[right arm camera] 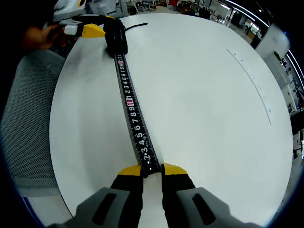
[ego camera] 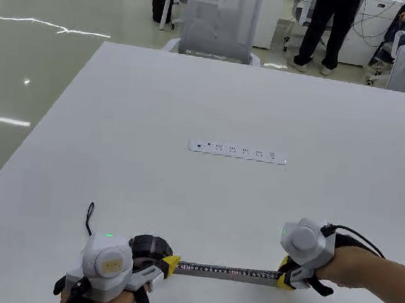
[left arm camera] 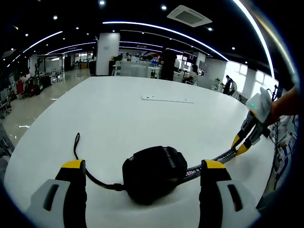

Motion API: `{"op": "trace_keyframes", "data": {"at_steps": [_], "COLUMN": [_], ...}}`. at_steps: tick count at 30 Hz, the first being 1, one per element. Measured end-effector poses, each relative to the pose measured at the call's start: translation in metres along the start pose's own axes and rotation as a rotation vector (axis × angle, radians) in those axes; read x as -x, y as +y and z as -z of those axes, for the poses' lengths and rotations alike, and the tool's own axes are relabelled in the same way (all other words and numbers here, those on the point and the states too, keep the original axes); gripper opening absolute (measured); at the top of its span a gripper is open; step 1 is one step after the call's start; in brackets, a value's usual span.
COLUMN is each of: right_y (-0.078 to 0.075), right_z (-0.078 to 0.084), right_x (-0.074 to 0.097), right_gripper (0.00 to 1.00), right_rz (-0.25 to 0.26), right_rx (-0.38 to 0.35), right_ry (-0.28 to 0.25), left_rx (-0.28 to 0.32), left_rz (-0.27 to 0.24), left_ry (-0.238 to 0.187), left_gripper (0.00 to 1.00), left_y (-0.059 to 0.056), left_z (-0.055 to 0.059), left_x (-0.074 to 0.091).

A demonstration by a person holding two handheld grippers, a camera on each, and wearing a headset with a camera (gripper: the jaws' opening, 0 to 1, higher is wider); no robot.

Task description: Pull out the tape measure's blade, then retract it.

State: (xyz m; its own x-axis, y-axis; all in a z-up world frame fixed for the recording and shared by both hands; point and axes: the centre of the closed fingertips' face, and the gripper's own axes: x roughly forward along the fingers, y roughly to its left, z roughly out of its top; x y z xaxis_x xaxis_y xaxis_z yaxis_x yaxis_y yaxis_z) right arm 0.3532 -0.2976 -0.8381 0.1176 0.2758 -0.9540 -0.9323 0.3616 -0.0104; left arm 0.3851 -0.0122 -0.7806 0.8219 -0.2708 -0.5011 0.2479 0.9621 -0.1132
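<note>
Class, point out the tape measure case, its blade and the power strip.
tape measure case [left arm camera: 154, 173], left gripper view, middle of the black body.
blade [right arm camera: 132, 111], right gripper view, numbered face midway along.
power strip [ego camera: 236, 152], head view, centre of its top.

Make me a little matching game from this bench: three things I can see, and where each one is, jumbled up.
Things:
1. tape measure case
2. blade
3. power strip

Places:
A. lying alone, white, farther up the table
B. between the spread fingers of the left gripper
C. tip pinched by the right gripper

Pairs: 1-B, 2-C, 3-A.
</note>
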Motion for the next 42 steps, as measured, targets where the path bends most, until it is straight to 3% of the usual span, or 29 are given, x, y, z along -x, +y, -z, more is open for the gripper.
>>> {"op": "trace_keyframes", "data": {"at_steps": [5, 11, 19, 33, 42], "right_y": [0.002, 0.000, 0.001, 0.000, 0.000], "right_z": [-0.001, -0.001, -0.002, -0.002, -0.001], "right_x": [0.002, 0.001, 0.002, 0.001, 0.001], "right_gripper": [0.13, 0.13, 0.13, 0.13, 0.13], "right_rz": [0.005, 0.016, 0.013, 0.019, 0.019], "right_rx": [-0.002, -0.004, -0.004, -0.016, -0.020], "right_ry": [0.004, 0.002, 0.001, 0.002, 0.000], "left_rx": [0.048, 0.051, 0.048, 0.065, 0.062], "left_rz": [-0.033, -0.042, -0.032, 0.004, -0.011], "left_ry": [0.017, 0.032, 0.038, 0.066, 0.081], "left_gripper": [0.99, 0.98, 0.86, 0.75, 0.64], "left_y": [0.002, -0.001, -0.004, -0.014, -0.013], "left_z": [0.004, 0.009, 0.009, 0.015, 0.016], "left_x": [-0.004, -0.007, -0.010, -0.017, -0.021]}}
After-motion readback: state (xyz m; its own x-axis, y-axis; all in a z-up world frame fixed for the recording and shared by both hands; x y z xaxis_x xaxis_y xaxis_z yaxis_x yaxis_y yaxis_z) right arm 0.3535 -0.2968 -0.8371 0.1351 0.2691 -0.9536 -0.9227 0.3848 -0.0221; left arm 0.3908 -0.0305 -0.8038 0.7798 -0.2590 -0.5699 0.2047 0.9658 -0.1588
